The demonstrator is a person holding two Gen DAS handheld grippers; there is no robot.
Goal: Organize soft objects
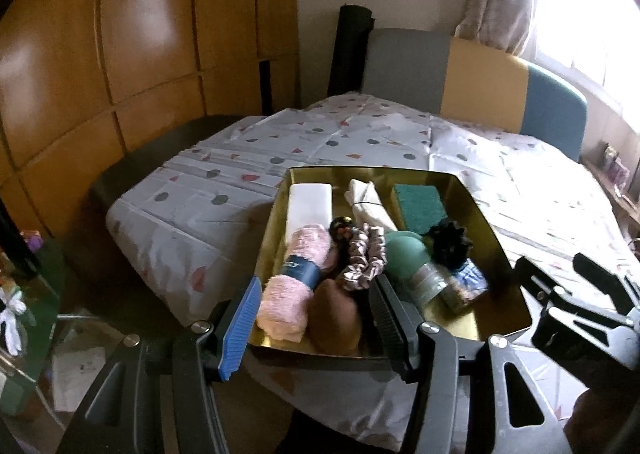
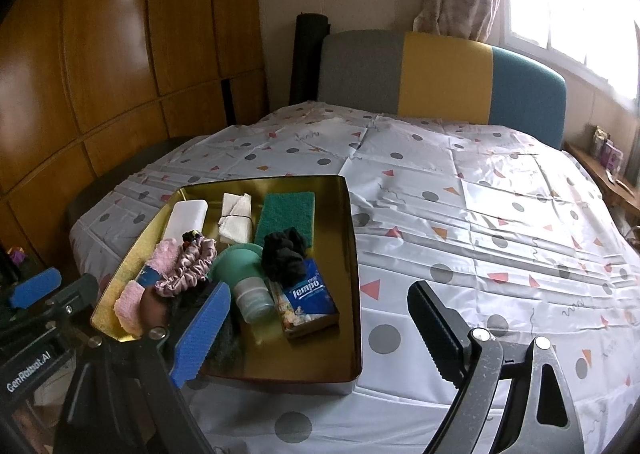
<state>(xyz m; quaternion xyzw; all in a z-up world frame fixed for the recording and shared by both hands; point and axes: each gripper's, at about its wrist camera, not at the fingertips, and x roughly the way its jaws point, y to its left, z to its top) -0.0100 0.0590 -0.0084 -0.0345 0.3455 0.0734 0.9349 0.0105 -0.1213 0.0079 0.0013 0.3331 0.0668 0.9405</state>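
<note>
Holding rolled pink towel (image 1: 288, 278), scrunchie (image 1: 364, 258) and sponge (image 1: 420, 208), gold tray (image 1: 508, 310) lies beneath both grippers' wide, empty fingers.

Both wrist views look down and forward over the gold tray (image 1: 472, 194) toward the headboard (image 2: 444, 74). The left sits close at the tray's near edge; the right sits beside it, further along the bed (image 2: 480, 214).

a gold tin tray (image 2: 352, 294) on the bed holds a white block (image 2: 188, 216), tied cream cloth (image 2: 236, 216), green scouring sponge (image 2: 286, 210), rolled pink towel (image 1: 292, 278), pink satin scrunchie (image 2: 188, 266), black scrunchie (image 2: 286, 252) and tempo tissue pack (image 2: 308, 298), crowded together.
</note>
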